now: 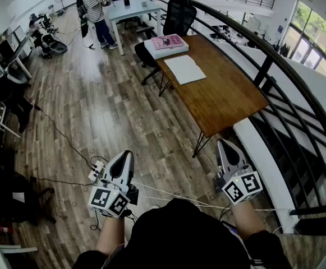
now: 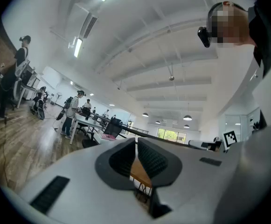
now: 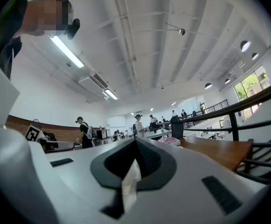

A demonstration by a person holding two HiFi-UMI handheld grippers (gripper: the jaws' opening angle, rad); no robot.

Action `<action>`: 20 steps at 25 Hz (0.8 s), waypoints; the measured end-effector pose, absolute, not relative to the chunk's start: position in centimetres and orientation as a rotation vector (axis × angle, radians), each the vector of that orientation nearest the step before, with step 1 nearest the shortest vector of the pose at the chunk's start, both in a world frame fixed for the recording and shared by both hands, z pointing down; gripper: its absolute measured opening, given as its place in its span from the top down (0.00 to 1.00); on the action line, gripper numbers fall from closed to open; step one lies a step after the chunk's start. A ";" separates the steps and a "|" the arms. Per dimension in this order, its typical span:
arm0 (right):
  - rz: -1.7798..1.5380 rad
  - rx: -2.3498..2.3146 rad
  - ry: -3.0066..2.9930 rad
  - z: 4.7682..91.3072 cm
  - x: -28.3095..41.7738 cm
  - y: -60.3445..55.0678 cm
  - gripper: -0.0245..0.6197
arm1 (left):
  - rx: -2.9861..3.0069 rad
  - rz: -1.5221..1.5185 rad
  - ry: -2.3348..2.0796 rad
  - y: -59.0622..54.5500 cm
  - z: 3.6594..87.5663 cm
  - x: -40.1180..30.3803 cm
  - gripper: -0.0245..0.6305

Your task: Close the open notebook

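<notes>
1. The open notebook [image 1: 185,69] lies flat on the wooden table [image 1: 230,102], upper middle of the frame, just below a pink book [image 1: 168,41].
2. The left gripper [image 1: 127,154] and right gripper [image 1: 222,144] are at the bottom, well apart from it, with jaws pressed together and empty.
3. Likely risk: closed jaws could shove the notebook along instead of lifting a cover, or crease a page.

No readable text. Print on the pink book [image 1: 168,41] cover is too small to make out.
</notes>
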State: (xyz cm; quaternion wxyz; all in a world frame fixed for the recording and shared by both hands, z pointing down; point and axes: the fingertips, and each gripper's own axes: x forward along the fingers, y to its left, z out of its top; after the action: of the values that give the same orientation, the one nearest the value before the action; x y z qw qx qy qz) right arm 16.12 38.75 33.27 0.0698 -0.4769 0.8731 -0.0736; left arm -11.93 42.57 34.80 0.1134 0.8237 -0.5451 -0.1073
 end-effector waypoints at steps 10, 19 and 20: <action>-0.252 -1.422 2.645 33.8 14.6 39.0 0.97 | 2.418 -0.294 -1.582 43.4 35.2 -12.4 0.92; -0.141 -1.435 2.711 34.0 12.2 39.4 0.97 | 2.437 -0.296 -1.569 43.4 35.1 -12.5 0.92; -0.146 -1.412 2.699 33.7 11.9 39.4 0.97 | 2.448 -0.301 -1.571 43.5 34.9 -12.6 0.92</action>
State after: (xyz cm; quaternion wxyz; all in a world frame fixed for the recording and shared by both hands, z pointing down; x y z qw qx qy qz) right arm 11.90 39.43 33.67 0.0460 -0.4624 0.8842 -0.0480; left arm -12.56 43.49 34.88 0.1084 0.8321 -0.5342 -0.1023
